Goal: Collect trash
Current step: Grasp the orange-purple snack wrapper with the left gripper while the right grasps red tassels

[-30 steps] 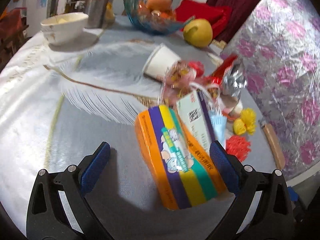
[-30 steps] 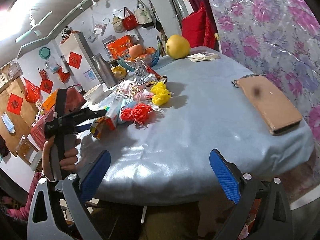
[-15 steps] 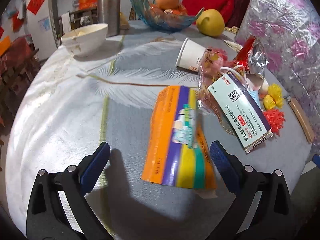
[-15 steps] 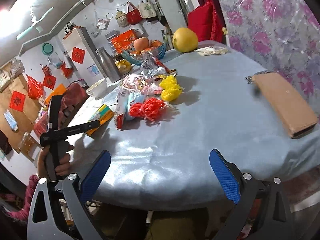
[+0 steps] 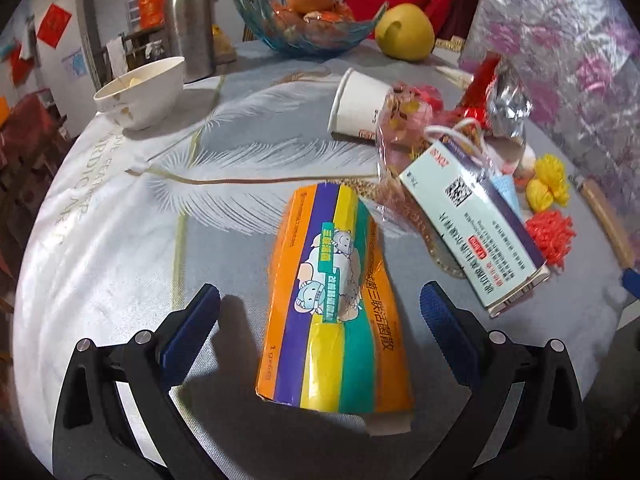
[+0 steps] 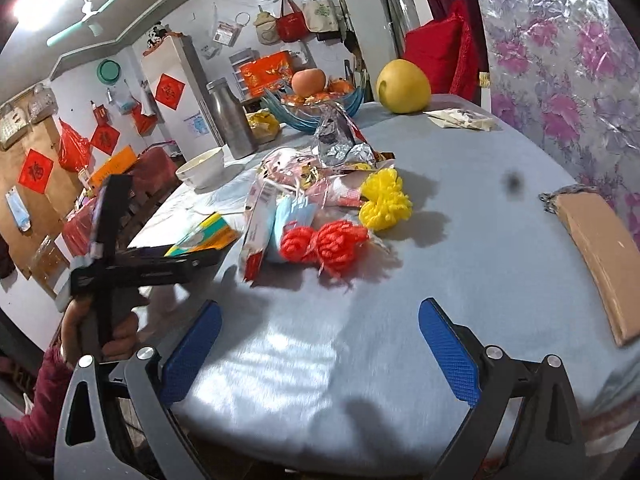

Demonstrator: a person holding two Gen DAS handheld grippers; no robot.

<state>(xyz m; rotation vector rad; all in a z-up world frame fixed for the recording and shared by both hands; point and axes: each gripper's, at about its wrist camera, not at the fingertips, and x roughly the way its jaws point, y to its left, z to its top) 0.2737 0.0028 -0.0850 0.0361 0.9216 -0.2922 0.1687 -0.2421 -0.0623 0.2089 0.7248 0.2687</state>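
The flattened box [image 5: 336, 316] wears orange, purple, yellow and teal stripes (cartoon animals printed across). Beside it, the tablecloth [image 5: 120, 240] is pale grey with a white feather.

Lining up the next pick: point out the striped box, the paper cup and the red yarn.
striped box [image 5: 336, 304], left wrist view, top face.
paper cup [image 5: 356, 102], left wrist view, side wall.
red yarn [image 6: 324, 242], right wrist view, between the clumps.

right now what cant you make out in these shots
- Striped box, left wrist view: its near end dips below the open jaws; whether anything is inside cannot be told.
- Paper cup, left wrist view: lying on its side, its mouth is covered by the crinkled wrappers.
- Blue mask, right wrist view: half hidden behind the white carton.
- Bowl: contents too small to name.
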